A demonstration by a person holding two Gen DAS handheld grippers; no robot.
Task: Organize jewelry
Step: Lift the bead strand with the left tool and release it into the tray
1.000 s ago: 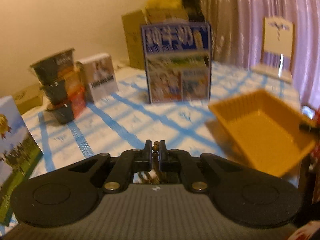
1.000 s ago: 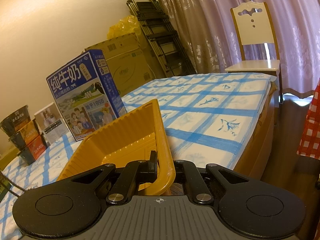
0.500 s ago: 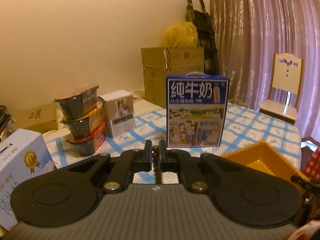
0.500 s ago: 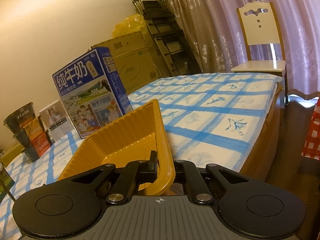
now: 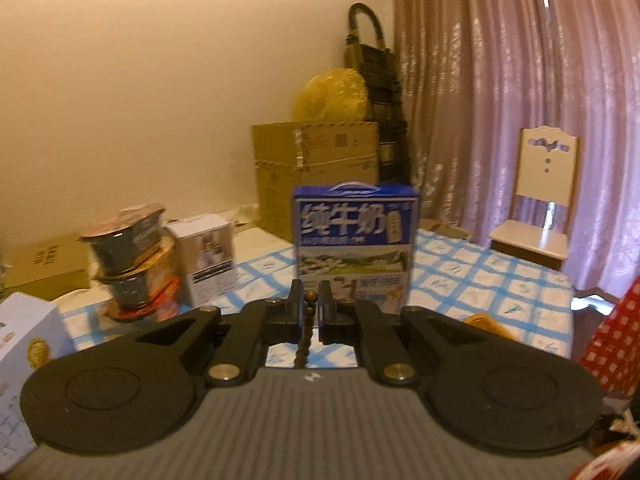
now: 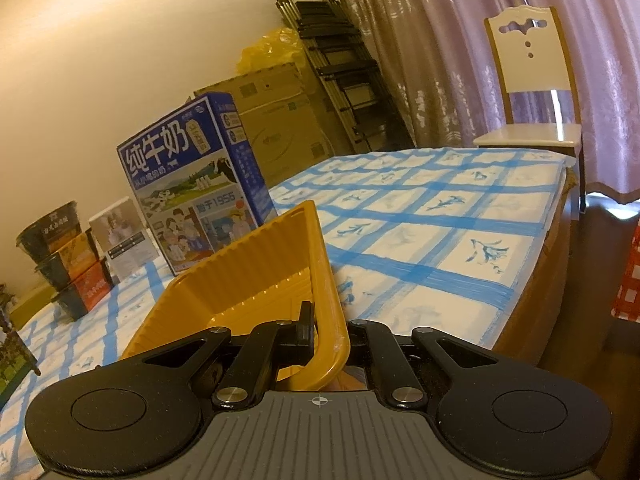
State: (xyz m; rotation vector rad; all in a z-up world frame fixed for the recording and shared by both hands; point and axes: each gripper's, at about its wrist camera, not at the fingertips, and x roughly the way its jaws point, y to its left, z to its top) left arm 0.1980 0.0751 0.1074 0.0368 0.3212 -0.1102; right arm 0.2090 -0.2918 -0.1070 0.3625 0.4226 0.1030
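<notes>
My left gripper [image 5: 310,300] is shut on a string of dark brown beads [image 5: 305,336] that hangs down between the fingers, held above the table. My right gripper [image 6: 326,320] is shut on the near rim of a yellow ribbed plastic tray [image 6: 248,280], which rests tilted on the blue-checked tablecloth [image 6: 420,240]. Only a corner of the tray [image 5: 486,326] shows in the left wrist view, low at the right behind the gripper.
A blue milk carton box [image 5: 354,240] stands mid-table, also in the right wrist view [image 6: 196,184]. Stacked noodle bowls [image 5: 130,260] and a small white box [image 5: 208,256] stand at the left. Cardboard boxes [image 5: 316,172], a folded ladder [image 6: 340,68] and a chair [image 6: 532,92] stand beyond the table.
My left gripper has risen and tilted up with the beads, so the tray has dropped almost out of its view. The right gripper still holds the tray rim, shifted only slightly.
</notes>
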